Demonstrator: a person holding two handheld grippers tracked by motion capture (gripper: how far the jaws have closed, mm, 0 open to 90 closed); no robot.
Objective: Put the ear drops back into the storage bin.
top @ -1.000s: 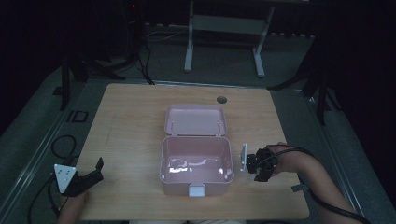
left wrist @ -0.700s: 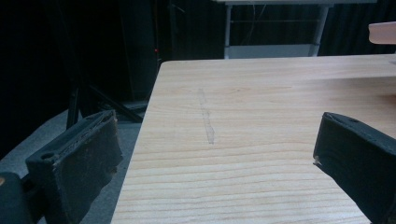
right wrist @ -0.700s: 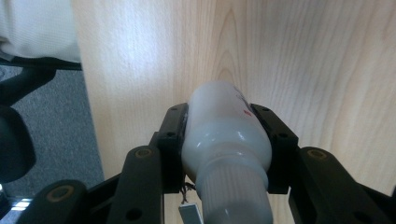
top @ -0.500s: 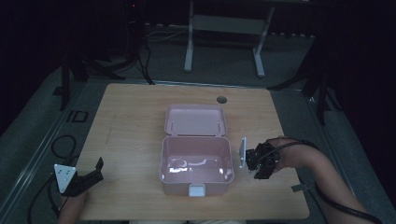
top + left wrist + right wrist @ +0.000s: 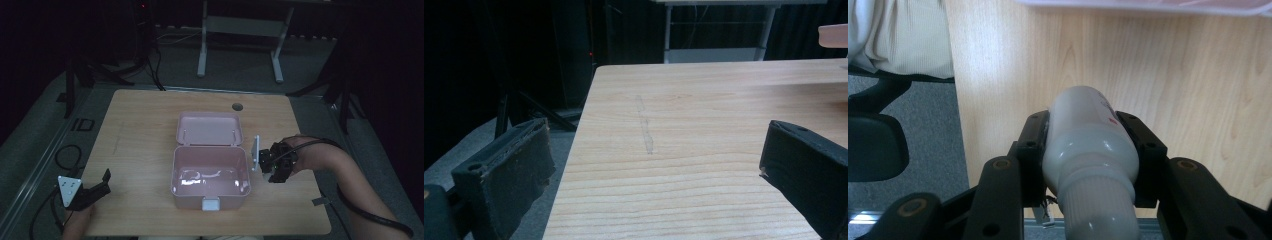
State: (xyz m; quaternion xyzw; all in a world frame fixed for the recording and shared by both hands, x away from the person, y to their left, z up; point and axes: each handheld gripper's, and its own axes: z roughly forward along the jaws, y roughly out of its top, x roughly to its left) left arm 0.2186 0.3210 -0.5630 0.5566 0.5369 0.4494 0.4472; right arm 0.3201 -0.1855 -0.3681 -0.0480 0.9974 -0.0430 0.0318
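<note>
- Dark room, with black stands and a pale frame behind a light wooden table (image 5: 145,125).
- Right gripper (image 5: 1091,150): both jaws are clamped on the sides of a white bottle (image 5: 1087,145), which fills the gap between them, its ribbed neck toward the camera and its rounded bottom pointing away.
- Seen from above, that right gripper (image 5: 265,161) holds the bottle (image 5: 255,151) just beside the right wall of an open pink box (image 5: 210,192), over the table.
- The box lid (image 5: 209,128) lies flat behind the box, hinged back.
- Left gripper (image 5: 654,170): jaws spread wide apart with nothing between them, only bare table (image 5: 704,120) beyond.
- From above, the left gripper (image 5: 95,187) rests at the near left corner of the table, well apart from the box.
</note>
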